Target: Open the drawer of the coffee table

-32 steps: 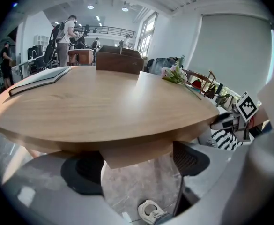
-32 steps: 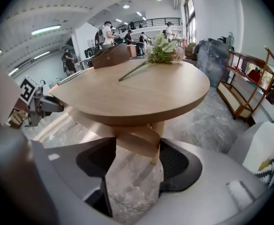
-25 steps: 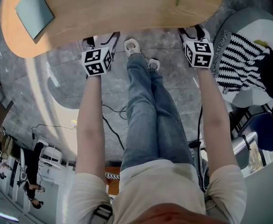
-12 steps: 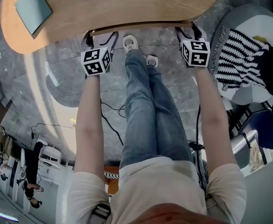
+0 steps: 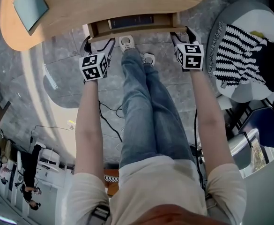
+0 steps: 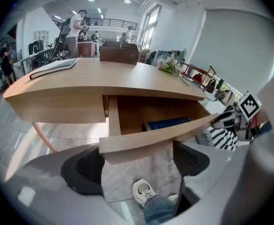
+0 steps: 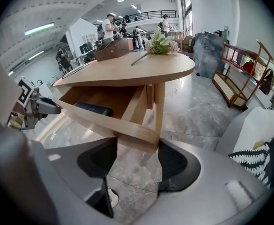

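The light wooden coffee table (image 5: 104, 3) has its drawer pulled partly out, and a dark blue book (image 5: 131, 21) lies inside. My left gripper (image 5: 95, 46) is at the left end of the drawer front (image 5: 132, 32) and my right gripper (image 5: 178, 37) is at its right end. In the left gripper view the drawer front (image 6: 151, 137) lies across the wide jaws of the left gripper (image 6: 137, 161). In the right gripper view its corner (image 7: 139, 135) sits between the pads of the right gripper (image 7: 137, 156). Both jaws stand wide, with their fingertips against the panel's lower edge.
A grey notebook (image 5: 30, 3) lies on the tabletop's left part, and flowers (image 7: 159, 43) at its far side. The person's legs and white shoes (image 5: 126, 42) are under the drawer. A striped cushion (image 5: 240, 55) on a chair is to the right. Cables (image 5: 111, 121) run over the floor.
The drawer has slid out from under the tabletop toward the person, and the blue book now shows. Both grippers have moved back with the drawer front.
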`<state>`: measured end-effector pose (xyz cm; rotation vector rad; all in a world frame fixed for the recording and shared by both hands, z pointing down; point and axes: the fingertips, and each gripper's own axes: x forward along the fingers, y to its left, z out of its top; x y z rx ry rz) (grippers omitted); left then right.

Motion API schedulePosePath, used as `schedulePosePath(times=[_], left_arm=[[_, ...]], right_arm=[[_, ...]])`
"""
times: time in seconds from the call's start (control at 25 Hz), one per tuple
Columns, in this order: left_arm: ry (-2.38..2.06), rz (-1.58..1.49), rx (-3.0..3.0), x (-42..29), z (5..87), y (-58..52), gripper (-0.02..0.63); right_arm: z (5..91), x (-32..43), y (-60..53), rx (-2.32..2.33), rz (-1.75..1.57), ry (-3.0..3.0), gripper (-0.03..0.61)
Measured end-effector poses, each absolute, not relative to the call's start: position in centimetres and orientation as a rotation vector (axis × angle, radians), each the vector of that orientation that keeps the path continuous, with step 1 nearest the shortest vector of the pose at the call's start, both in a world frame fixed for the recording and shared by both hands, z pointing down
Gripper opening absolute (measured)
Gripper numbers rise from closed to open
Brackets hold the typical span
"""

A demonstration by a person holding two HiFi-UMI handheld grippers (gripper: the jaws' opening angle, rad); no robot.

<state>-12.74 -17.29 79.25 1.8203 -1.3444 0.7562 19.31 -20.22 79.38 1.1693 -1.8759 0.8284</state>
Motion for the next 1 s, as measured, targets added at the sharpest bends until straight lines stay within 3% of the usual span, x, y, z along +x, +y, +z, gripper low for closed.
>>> schedulePosePath(times=[1.0], left_arm=[[-1.314, 0.816, 1.761, -11.9, 80.9, -6.8, 0.459]], right_arm=[[80.9, 20.5, -9.9, 1.156, 0.846, -1.833, 0.259]])
